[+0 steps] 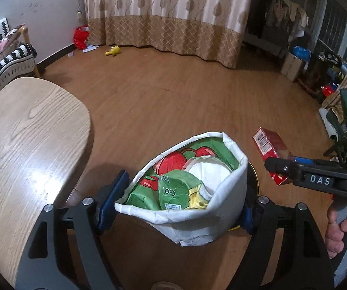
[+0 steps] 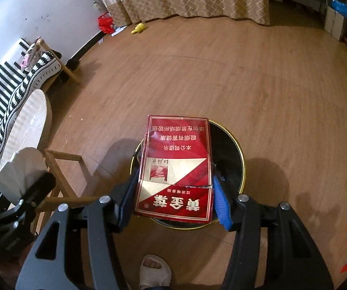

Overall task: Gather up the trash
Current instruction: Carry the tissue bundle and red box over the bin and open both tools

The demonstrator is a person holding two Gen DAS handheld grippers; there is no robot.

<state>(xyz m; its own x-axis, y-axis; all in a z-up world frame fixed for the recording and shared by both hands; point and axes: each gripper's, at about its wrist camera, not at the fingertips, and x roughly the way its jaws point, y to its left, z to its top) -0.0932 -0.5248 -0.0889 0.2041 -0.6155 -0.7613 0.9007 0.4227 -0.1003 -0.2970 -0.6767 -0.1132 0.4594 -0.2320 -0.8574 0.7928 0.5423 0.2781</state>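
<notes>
The left gripper [image 1: 178,207] pinches a white paper bag [image 1: 192,207] by its 2 side walls, its blue pads [image 1: 114,198] pressing the paper inward; the bag's mouth stands open and shows crumpled green wrappers [image 1: 168,193] inside. The right gripper [image 2: 173,193] clamps a red cigarette box [image 2: 175,166] across its near end, 1 pad on each long edge. Both loads hang above a round black bin [image 2: 231,154] with a gold rim on the wooden floor, the box right over its opening, the bag to its left beside a pale wooden table [image 1: 26,145]. The bag looks light and soft, so it will crush or slip if squeezed unevenly; hold it near the folded rim. The box seems light, stiff and somewhat dented; its long edges give the firmest grip.
</notes>
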